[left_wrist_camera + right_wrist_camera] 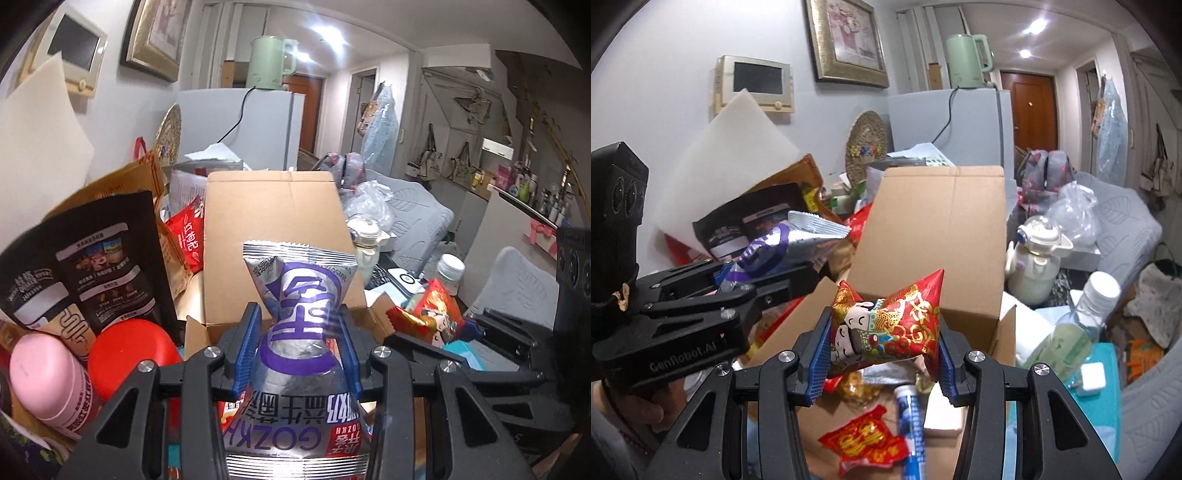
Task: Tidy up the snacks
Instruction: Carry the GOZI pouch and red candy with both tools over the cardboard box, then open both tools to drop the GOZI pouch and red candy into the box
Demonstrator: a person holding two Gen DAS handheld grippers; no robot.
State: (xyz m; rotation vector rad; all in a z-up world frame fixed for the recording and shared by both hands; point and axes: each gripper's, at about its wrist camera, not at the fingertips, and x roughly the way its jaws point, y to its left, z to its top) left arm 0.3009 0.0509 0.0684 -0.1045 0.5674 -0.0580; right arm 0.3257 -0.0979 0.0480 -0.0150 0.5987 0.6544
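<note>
Silver snack bag (303,332) pinched in left gripper (301,350), long axis pointing forward toward cardboard box (273,229). Red snack packet (886,325) clamped crosswise in right gripper (882,354).

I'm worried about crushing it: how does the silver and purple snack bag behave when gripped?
The silver and purple snack bag looks air-puffed and soft: it pinches to a waist between the left gripper fingers. Probably light, since its top stands unsupported. The glossy foil may slip.

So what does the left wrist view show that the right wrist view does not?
Only the left wrist view shows the pink bottle and the red lid beside it. Only the right wrist view shows the box's inside, with a small red packet and a blue tube. Both show the cardboard box, the silver bag in the left claw and the red bag in the right claw.
</note>
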